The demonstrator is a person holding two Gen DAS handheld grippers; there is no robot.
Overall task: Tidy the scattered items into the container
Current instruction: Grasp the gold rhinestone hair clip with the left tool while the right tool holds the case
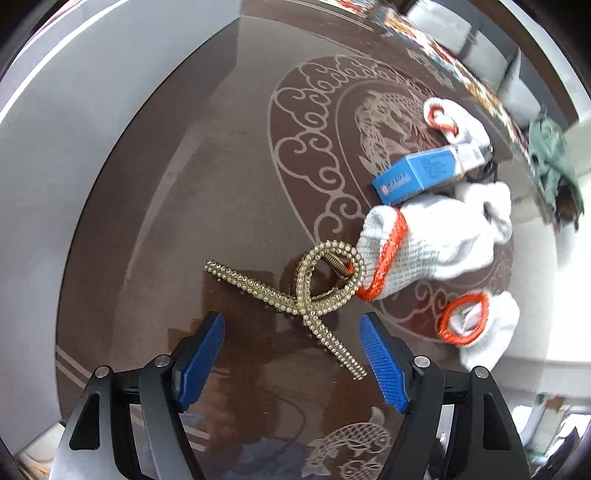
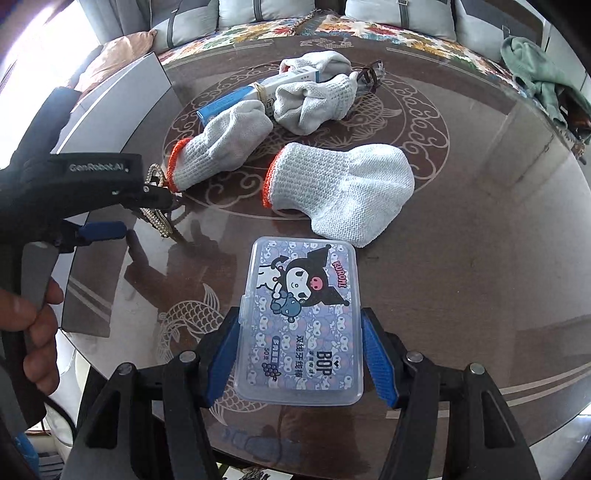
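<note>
A gold rhinestone hair claw clip (image 1: 295, 291) lies on the brown glass table, just ahead of my left gripper (image 1: 291, 332), which is open and empty. The left gripper also shows in the right wrist view (image 2: 122, 206) beside the clip (image 2: 157, 218). My right gripper (image 2: 295, 332) is shut on a clear plastic floss-pick box (image 2: 301, 321) with a cartoon label. White knit gloves with orange cuffs (image 1: 424, 243) (image 2: 340, 192) and a blue box (image 1: 417, 173) (image 2: 229, 101) lie scattered. A grey container (image 2: 122, 96) stands at the table's left.
The round table's rim (image 2: 535, 387) curves close on the right. A green cloth (image 2: 535, 74) lies at the far right edge. Dark glasses (image 2: 369, 77) lie behind the gloves. A sofa with a patterned cover (image 2: 332, 26) stands beyond the table.
</note>
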